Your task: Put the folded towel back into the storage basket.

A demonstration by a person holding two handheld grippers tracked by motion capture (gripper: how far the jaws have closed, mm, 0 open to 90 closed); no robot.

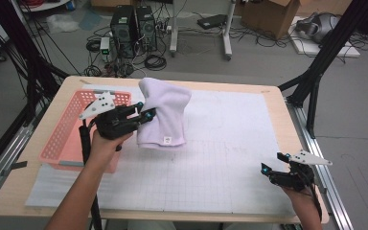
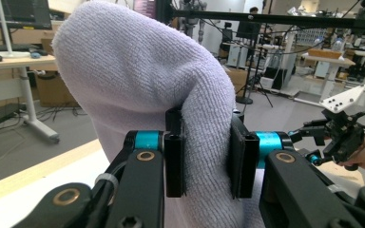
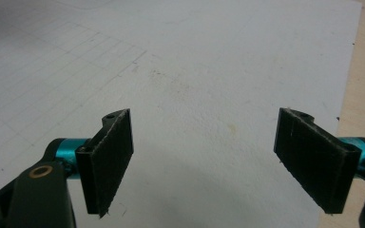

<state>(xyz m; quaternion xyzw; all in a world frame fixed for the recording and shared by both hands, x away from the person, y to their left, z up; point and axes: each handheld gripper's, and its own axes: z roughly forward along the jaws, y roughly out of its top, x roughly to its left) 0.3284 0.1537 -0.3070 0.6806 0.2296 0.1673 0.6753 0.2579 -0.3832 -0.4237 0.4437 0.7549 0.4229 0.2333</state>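
lavender towel (image 1: 165,112) hung upright, long axis vertical, label end down, pinched by left gripper (image 1: 144,113); right gripper (image 1: 274,162) jaws wide open

Both forearms, entering from the bottom of the high view, are bare, with no sleeves. The left gripper (image 1: 145,113) at centre left has a black body, turquoise collars behind flat black pads, brass-coloured pivot pins, a pale grey three-cornered plate dotted with holes, and a black cable trailing down. The right gripper (image 1: 274,162) at lower right is built the same, its pad edges slightly frayed.
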